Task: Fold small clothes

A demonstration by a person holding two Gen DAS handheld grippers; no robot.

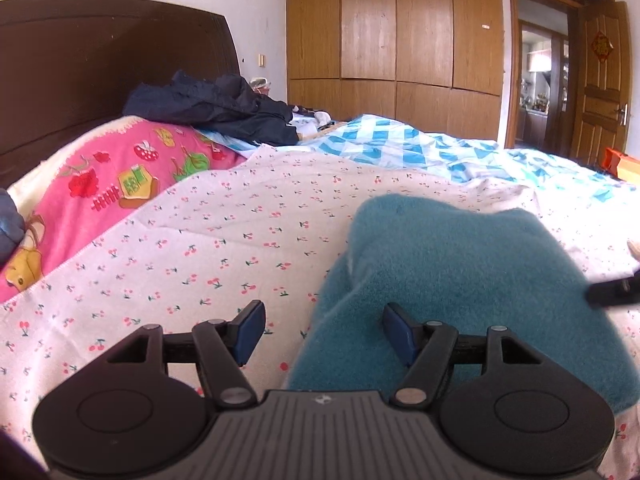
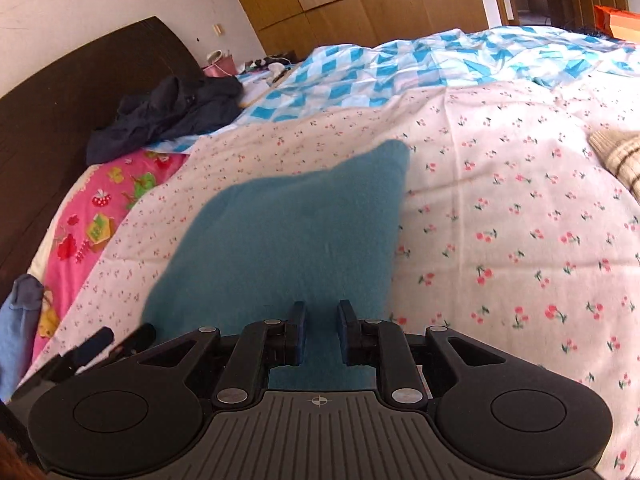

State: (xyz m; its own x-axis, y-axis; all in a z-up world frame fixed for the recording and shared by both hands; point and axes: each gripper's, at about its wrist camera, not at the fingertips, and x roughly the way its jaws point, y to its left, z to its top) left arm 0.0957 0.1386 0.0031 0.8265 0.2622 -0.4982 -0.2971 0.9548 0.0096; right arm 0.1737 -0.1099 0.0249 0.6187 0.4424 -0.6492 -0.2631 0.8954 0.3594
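Left tool [image 1: 322, 330] hangs low over the bed, fingers spread wide, its right pad resting on the near left edge of a teal fleece garment [image 1: 460, 280]; nothing pinched. Right tool [image 2: 322, 330] has fingers narrowed to a small gap over the garment's near edge [image 2: 288, 236], teal cloth showing between the pads, not clamped. Garment lies flat on the cherry-print sheet [image 2: 500, 208]. Pink cartoon blanket [image 1: 112, 184] and dark jacket [image 1: 216, 108] lie toward the headboard [image 1: 100, 64]; striped knit piece [image 2: 618, 156] lies at far right.
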